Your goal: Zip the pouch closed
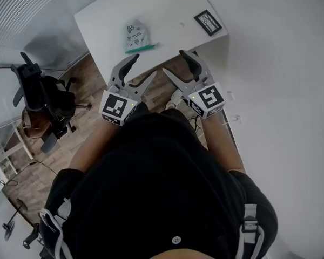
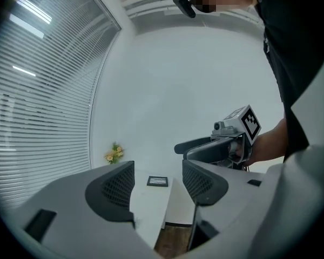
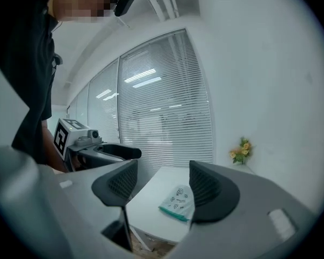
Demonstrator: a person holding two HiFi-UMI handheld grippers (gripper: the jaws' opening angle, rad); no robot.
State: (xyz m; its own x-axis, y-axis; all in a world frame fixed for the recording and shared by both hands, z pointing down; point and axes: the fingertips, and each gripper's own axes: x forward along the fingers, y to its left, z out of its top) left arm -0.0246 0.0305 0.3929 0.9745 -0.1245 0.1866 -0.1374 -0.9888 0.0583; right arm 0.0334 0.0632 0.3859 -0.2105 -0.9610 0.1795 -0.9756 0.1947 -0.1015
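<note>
left hand-held gripper (image 1: 144, 68), right hand-held gripper (image 1: 174, 62) wide, empty; pouch (image 1: 136, 36) on table (image 1: 167, 9), zip state unreadable.

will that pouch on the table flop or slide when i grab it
Probably floppy: the pouch lies flat and thin on the table, like soft fabric. Likely light, so a push may slide it on the smooth white top. The green zipper edge looks its stiffest part.
</note>
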